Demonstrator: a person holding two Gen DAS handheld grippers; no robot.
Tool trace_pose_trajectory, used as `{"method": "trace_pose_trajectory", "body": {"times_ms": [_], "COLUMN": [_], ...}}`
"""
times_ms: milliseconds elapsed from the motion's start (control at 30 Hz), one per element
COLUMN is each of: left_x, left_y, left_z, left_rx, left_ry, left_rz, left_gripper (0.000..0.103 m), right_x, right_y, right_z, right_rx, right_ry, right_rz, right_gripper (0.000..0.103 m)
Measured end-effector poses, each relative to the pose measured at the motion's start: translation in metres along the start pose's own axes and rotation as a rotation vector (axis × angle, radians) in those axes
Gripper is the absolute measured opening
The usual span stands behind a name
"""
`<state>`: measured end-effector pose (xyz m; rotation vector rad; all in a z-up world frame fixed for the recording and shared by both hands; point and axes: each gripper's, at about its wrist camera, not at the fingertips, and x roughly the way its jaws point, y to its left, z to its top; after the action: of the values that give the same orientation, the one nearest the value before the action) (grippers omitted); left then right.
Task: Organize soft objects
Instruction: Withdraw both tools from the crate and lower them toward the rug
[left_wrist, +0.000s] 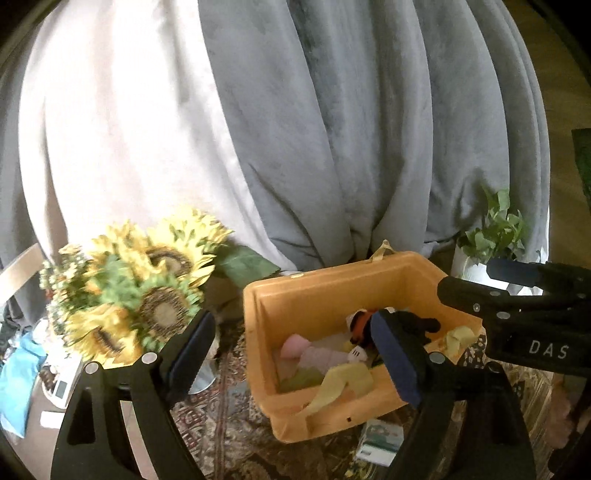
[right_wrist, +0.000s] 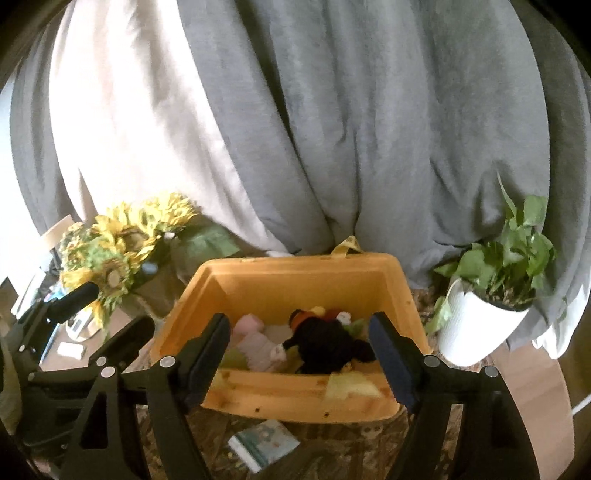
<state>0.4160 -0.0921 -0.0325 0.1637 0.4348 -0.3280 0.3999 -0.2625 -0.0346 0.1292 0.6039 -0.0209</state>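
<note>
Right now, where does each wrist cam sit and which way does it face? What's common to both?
Left wrist: on the left gripper, left of the orange bin, looking forward and down into it; its own open fingers frame the shot, and the right gripper enters from the right.
Right wrist: on the right gripper, squarely before the bin, open fingers; the left gripper shows at lower left.
Shared: bin, black plush, sunflowers, potted plant, grey curtain.
</note>
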Motion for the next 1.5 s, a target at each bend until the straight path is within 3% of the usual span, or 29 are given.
{"method": "trace_pose_trajectory", "body": {"times_ms": [333,700,1167,1500], "left_x": [-0.044,-0.060,-0.048,-0.024], "left_y": [0.012,0.019,0.008,-0.003], "left_z": [-0.029,-0.064,-0.107,-0.141], "left_rx": [0.012,0.046,0.151,0.254], "left_ry": [-0.028,-0.006,0.040,0.089], "left_rz": [0.026,-0.037,-0.151,-0.224], "left_gripper": [0.087,0.087,0.087,0.085], "right_x": [-0.030,-0.040,-0.031,-0.006], "right_y": [0.024,0.035,0.033,0.038], "right_z": [-0.029,-0.064,-0.109,-0.132], "right_rx": [-0.019,0.031,0.141,0.174], "right_ry": [-0.015,0.020,0.107,0.183], "right_rz": [0.001,-0.032,-0.100,-0.102], "right_gripper": [0.078,0.078,0.078,0.078]}}
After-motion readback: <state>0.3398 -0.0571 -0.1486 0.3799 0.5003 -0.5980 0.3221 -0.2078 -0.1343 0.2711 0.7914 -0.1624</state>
